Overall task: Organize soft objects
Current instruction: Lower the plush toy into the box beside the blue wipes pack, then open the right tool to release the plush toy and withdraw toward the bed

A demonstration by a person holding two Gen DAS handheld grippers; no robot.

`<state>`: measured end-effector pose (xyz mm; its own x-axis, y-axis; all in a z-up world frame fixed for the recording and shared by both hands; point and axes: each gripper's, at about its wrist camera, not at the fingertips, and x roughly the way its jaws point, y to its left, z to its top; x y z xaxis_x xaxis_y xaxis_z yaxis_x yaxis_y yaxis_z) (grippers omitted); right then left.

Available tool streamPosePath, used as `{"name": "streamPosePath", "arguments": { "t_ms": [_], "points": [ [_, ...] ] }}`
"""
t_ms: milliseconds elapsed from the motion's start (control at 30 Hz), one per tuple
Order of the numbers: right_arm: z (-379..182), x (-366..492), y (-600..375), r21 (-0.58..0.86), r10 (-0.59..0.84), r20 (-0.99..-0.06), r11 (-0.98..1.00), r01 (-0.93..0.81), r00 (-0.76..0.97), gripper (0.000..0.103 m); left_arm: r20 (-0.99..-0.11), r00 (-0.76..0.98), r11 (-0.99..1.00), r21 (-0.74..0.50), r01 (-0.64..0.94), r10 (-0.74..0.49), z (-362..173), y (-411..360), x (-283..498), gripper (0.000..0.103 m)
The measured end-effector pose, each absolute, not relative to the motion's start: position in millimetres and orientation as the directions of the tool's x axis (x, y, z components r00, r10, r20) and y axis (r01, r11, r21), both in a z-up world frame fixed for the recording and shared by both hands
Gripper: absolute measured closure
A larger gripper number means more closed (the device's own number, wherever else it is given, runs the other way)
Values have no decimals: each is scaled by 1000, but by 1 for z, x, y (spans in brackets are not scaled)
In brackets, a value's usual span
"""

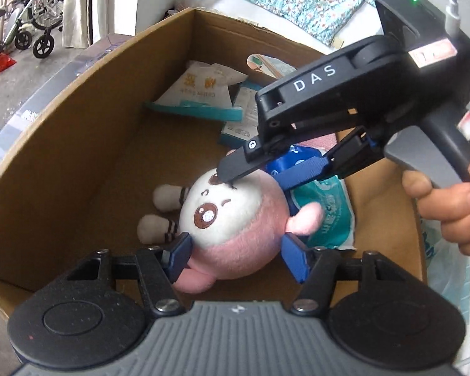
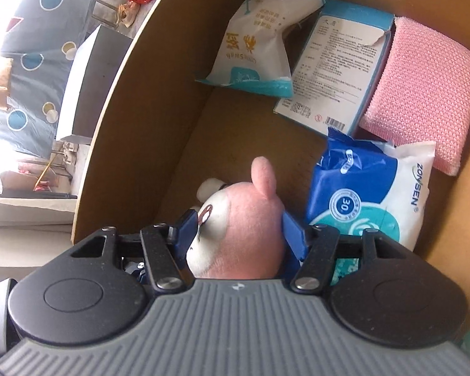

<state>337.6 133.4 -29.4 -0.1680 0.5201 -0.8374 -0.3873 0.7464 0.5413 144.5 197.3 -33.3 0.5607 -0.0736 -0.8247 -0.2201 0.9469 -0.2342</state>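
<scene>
The left gripper (image 1: pixel 235 252) and right gripper (image 2: pixel 238 235), half-open, straddle the plush toy (image 1: pixel 232 216) unclamped; closing together could tug it apart.

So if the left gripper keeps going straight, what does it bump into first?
Most likely the plush toy. The left gripper points down into the box, its fingers either side of the toy's head, so the toy comes first, though depth is hard to judge.

A round pink-and-white plush toy (image 1: pixel 232 219) with an embroidered face lies on the cardboard box's (image 1: pixel 78 144) floor, near its left wall
</scene>
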Motion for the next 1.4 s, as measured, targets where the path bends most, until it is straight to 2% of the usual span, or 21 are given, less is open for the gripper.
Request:
{"name": "streamPosePath", "arguments": {
  "t_ms": [600,833,1000,1100,1400],
  "points": [
    [-24,370,122,523,545,-836,758,-390,-61,43,-840,533,939,-261,-225,-105,-32,200,188,39],
    [-16,368,117,508,553,-833,754,-417,-14,43,-835,538,928,-283,-242,-114,-30,204,192,32],
    [1,364,102,526,594,-803,741,-418,43,40,-810,573,914,-318,-254,-123,-26,206,188,28],
    [12,358,86,548,629,-772,732,-404,94,39,-796,598,924,-296,-243,-98,-19,203,183,24],
    [44,300,22,591,693,-656,718,-366,299,34,-722,691,942,-252,-222,-30,11,191,153,23]
  ]
}}
